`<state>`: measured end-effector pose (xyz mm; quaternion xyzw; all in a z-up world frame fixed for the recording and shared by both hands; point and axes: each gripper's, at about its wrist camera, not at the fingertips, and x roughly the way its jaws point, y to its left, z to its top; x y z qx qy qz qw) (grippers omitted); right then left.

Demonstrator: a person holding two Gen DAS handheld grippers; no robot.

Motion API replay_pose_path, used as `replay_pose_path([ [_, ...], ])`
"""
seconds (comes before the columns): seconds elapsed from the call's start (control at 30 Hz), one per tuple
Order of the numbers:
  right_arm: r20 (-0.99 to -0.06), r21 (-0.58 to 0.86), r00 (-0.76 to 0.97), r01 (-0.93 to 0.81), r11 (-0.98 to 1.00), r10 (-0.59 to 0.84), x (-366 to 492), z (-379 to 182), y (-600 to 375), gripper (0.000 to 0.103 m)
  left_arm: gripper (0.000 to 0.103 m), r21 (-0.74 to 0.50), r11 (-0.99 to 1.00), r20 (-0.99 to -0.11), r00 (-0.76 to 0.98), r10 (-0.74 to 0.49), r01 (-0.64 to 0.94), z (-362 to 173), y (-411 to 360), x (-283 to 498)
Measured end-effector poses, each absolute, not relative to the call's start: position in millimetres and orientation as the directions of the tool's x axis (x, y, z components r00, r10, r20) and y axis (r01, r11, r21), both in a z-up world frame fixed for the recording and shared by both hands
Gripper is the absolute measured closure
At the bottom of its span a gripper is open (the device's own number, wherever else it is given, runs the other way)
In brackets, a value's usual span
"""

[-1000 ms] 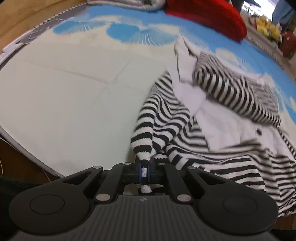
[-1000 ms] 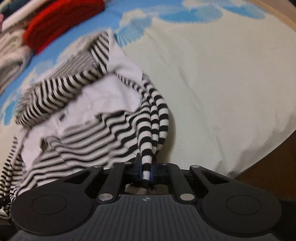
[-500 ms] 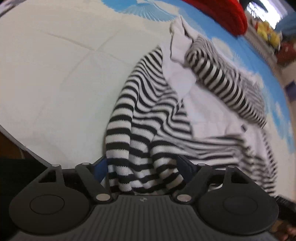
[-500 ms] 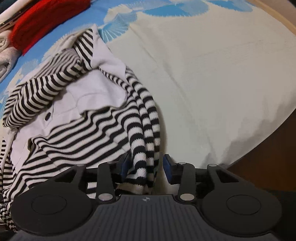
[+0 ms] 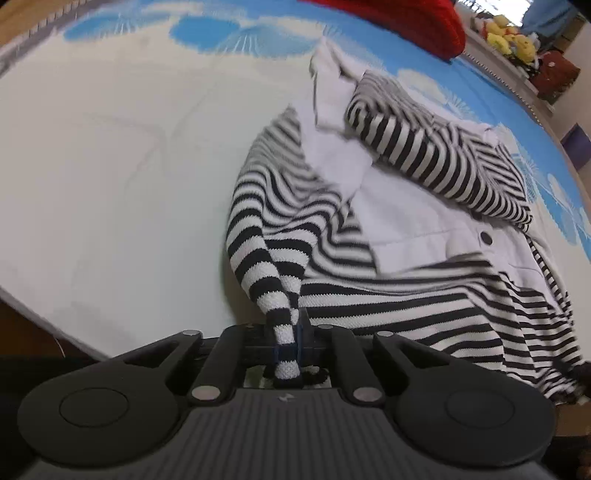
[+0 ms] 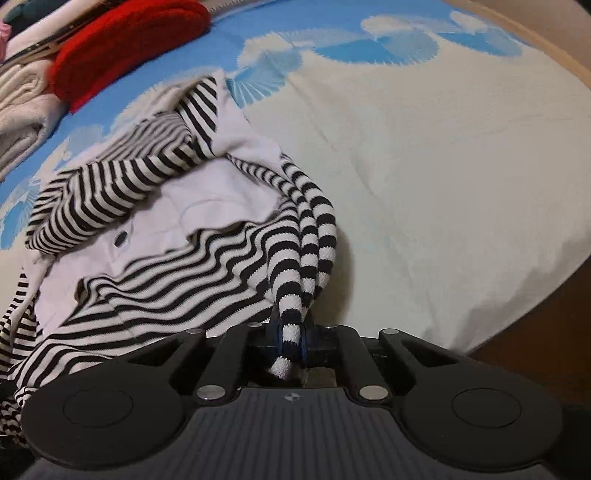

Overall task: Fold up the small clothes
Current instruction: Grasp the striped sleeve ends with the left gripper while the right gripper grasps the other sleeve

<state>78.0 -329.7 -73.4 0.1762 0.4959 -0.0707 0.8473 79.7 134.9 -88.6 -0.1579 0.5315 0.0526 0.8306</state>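
A small knitted garment [image 5: 388, 236], striped black and white with a plain white lining turned outward, lies rumpled on a bed's quilted cover [image 5: 110, 166]. The cover is pale cream and softly puckered near the garment, with blue fan-shaped patches further beyond it. The knit is ribbed and coarse; its stripes run in wavy bands where the cloth bunches. A dark round button [image 5: 487, 240] sits on the smooth white panel at the garment's middle, and a striped fold, thick like a hood or collar, is heaped across the garment's far part.

The left claw [image 5: 286, 345] is closing, its blue-edged pads already pressing a narrow striped tube of cloth, a sleeve end [image 5: 275, 291] drawn to a taut cone at the garment's near edge. The right claw [image 6: 291, 338] is closing too, pads squeezing another bunched striped strip [image 6: 306, 251] that twists into rope-like cords rising from the garment's near side. Both claws have black, ridged bodies with round bosses on each side.

Beyond the garment, a thick red knitted piece [image 6: 125, 40] lies on the blue part of the cover, and beside it pale folded cloth [image 6: 22, 110] is stacked. Past the garment's far right in the left wrist view, yellow plush toys [image 5: 513, 35] rest on a ledge
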Motion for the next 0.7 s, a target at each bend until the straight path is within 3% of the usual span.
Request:
replay_pose_path([
  [0.07,-0.885,0.234,0.46,0.301,0.925,0.074,78,-82,-328,0.087,0.078,-0.217,0.936,-0.912,0.4,-0.093,-0.278,-95,138,80],
  [0.17,-0.906,0.207,0.418,0.295,0.933,0.069,79,-90,-324,0.073,0.067,-0.22,0.933,-0.916,0.389,-0.097,-0.284,-97,141,80],
  [0.53,-0.907,0.177,0.417,0.253,0.951,0.058,78,-90,-317,0.073,0.063,-0.194,0.944,-0.921,0.382,-0.081,-0.267,-98,137,79],
  [0.63,-0.904,0.181,0.423,0.247,0.952,0.062,78,-90,-317,0.08,0.063,-0.182,0.95,-0.921,0.383,-0.075,-0.252,-99,135,79],
  [0.7,-0.898,0.191,0.434,0.246,0.95,0.068,78,-89,-317,0.087,0.069,-0.177,0.954,-0.919,0.386,-0.073,-0.24,-99,135,79],
])
